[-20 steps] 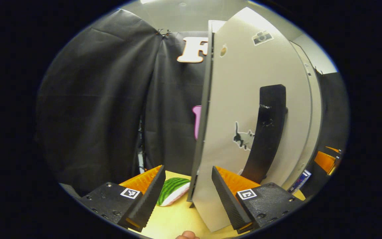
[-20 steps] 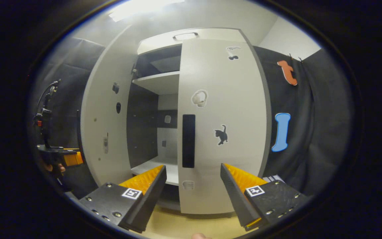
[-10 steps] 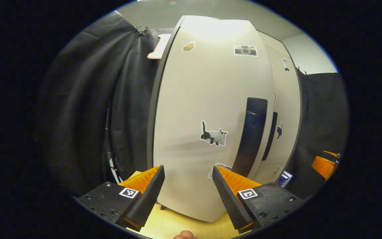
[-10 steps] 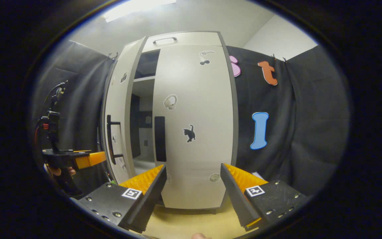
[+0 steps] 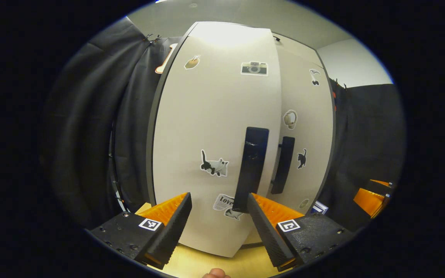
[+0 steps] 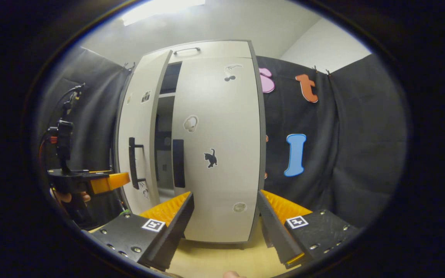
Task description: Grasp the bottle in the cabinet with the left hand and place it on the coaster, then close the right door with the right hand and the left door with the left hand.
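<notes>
Before left tool [image 5: 218,226] — left door [image 5: 214,127] upright, slightly ajar.

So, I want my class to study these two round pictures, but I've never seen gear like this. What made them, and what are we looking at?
A person holds a two-finger claw in each hand, and a wide-angle camera rides on each. In the left gripper view, the left claw is open and holds nothing, facing the left door of a pale cabinet standing on a yellow tabletop. The right gripper view looks past the open, empty right claw at the right door, which is shut. There the left door stands slightly ajar, with a dark gap beside it. The left claw and the hand holding it appear at that picture's left edge. Each door has a dark handle and small stickers, including a cat sticker.
</notes>
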### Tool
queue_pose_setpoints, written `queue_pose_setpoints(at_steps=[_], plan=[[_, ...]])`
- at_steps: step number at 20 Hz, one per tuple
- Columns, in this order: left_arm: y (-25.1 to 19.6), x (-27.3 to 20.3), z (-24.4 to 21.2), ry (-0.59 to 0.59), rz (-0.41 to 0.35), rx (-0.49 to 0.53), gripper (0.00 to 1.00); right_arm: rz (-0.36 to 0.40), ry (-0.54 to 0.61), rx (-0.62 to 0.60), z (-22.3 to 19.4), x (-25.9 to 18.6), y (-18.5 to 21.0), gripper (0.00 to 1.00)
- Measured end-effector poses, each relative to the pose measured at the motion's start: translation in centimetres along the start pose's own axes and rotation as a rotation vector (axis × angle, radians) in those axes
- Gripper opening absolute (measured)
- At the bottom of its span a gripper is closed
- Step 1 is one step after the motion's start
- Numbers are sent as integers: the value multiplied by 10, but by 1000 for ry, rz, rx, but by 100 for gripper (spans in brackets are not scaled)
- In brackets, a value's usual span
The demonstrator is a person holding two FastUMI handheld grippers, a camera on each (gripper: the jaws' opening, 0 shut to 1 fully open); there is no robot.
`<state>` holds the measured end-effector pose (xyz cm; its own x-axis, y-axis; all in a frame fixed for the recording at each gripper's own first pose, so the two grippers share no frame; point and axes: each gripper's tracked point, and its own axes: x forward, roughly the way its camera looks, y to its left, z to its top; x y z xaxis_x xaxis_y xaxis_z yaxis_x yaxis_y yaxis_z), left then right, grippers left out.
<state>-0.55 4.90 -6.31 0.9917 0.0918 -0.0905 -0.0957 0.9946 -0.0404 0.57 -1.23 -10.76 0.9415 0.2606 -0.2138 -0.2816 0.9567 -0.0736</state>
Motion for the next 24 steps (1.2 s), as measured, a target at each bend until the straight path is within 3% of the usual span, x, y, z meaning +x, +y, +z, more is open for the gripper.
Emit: queue_pose_setpoints(at_steps=[10, 17, 24], plan=[[-53, -29, 64, -47, -39, 34, 94, 26, -68, -4, 42, -5, -18, 98], [-71, -41, 81, -71, -62, 21, 93, 25, -164, -8, 89, -22, -31, 98], [-91, -53, 88, -93, -66, 57, 93, 39, -165, -10, 92, -29, -46, 98]])
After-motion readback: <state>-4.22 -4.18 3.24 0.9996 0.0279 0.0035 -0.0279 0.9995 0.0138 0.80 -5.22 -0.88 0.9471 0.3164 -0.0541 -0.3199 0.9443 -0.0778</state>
